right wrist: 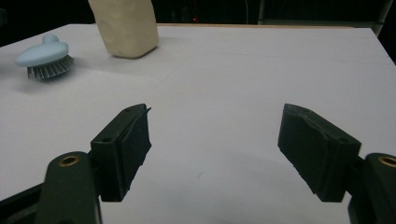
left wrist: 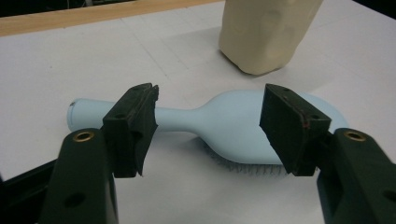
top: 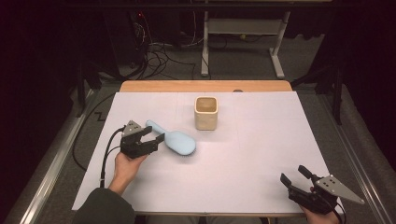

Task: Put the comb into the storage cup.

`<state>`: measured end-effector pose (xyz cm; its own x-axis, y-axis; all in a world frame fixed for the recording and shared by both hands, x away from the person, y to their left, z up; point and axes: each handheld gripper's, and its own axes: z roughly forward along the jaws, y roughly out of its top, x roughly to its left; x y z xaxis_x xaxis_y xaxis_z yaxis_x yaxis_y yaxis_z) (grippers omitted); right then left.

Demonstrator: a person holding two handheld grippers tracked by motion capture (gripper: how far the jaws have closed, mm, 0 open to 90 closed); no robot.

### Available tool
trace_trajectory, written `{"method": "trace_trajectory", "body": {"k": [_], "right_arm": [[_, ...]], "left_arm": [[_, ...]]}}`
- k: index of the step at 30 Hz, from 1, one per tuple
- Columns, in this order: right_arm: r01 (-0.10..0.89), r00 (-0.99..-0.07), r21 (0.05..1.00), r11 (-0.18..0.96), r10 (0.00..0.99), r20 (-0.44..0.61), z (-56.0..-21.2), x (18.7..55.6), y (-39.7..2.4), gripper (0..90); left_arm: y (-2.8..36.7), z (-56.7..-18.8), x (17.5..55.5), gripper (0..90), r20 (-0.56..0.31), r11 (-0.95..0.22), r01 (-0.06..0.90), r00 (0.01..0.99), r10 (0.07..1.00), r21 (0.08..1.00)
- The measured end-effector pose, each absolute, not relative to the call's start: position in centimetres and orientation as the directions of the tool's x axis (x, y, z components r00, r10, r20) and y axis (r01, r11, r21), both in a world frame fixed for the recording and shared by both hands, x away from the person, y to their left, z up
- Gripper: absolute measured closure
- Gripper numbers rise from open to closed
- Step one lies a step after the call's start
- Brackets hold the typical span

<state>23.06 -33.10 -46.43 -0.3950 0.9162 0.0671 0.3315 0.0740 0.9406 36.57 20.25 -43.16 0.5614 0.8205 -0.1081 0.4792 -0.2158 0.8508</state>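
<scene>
Brush lies bristles-down on table, near cup. Left hand-held gripper released, straddling the neck. Looks light, stiff, smooth; best held at the handle. Right hand-held gripper released, idle.

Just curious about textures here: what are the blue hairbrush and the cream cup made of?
The hairbrush looks like smooth matte plastic, evenly pale blue, with thin dark bristles underneath. The cup seems ceramic or stoneware: thick walls, dull cream surface with slight unevenness, though moulded plastic is possible.

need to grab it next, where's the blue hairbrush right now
In the high view the blue hairbrush lies bristles-down left of centre, between the left gripper and the cream cup.
</scene>
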Motion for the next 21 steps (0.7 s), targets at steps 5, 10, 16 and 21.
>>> {"method": "trace_trajectory", "body": {"k": [5,10,16,21], "right_arm": [[0.333,-0.394,0.94,0.075,0.917,0.066,-46.4,23.1,-33.1,25.6],[0.332,-0.393,0.94,0.073,0.917,0.068,-46.4,23.0,-33.1,25.6],[0.331,-0.396,0.941,0.073,0.916,0.068,-46.4,23.0,-33.1,25.5],[0.33,-0.393,0.941,0.071,0.917,0.069,-46.4,23.0,-33.1,25.5]], "left_arm": [[20.0,-42.8,37.1,36.8,-0.103,-0.225,0.481,0.565,0.819,0.847],[19.8,-42.9,37.6,36.6,-0.11,-0.219,0.488,0.559,0.822,0.845],[19.8,-43.0,38.1,36.5,-0.113,-0.219,0.499,0.553,0.826,0.838],[19.4,-42.8,38.5,36.1,-0.116,-0.218,0.5,0.554,0.825,0.838]]}}
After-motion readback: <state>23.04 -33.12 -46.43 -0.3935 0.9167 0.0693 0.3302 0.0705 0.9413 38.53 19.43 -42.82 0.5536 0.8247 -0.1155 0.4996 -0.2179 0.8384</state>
